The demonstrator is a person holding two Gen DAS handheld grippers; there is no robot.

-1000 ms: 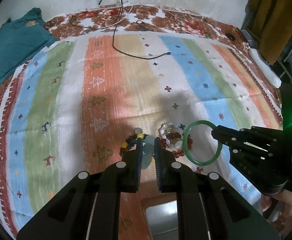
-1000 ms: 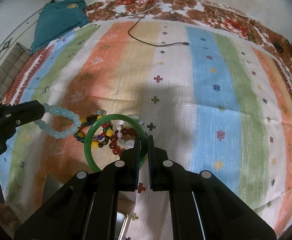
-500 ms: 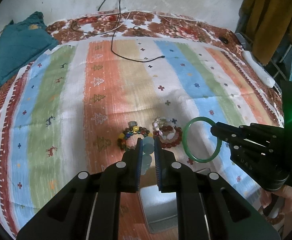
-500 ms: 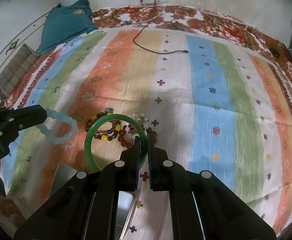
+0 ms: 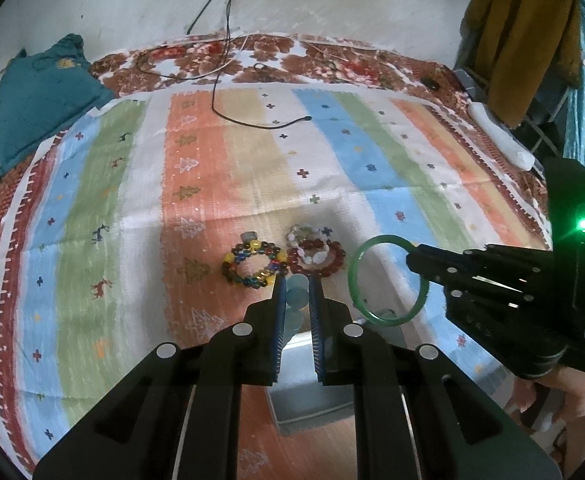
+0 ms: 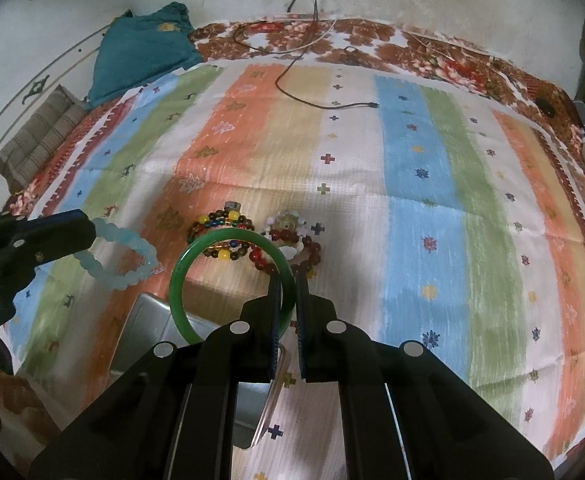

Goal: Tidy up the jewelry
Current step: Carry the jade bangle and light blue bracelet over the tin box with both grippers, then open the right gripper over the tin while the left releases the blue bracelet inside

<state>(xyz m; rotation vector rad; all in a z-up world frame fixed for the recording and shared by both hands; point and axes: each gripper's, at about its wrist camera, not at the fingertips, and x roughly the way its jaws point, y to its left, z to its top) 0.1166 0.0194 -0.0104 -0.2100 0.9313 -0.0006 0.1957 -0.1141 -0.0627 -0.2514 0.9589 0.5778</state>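
Carrying two pieces above grey metal tray [image 6: 148, 320]: left gripper [image 5: 295, 292] clamped on pale blue bead bracelet [image 6: 120, 256], right gripper [image 6: 288, 292] pinching solid green bangle [image 6: 228, 276]; multicoloured bead bracelet [image 5: 252, 264] and dark red bead bracelet [image 5: 318, 256] unsorted on striped cloth [image 5: 372, 168].

From my left wrist view, the pale blue bead bracelet [image 5: 297, 300] is mostly hidden between my left gripper [image 5: 295, 285] fingers; only a few beads show. The grey box [image 5: 312, 376] is covered across its near side by the gripper body, contents unreadable. In my right wrist view the same box [image 6: 148, 328] is partly behind the green bangle [image 6: 180, 280] and my right gripper [image 6: 288, 280], and the clear lid edge blurs out. Bangle's near arc disappears behind the finger. The clear bead cluster [image 6: 288, 220] is too small to tell apart. A hand [image 5: 572, 392] is cut off by the frame edge.
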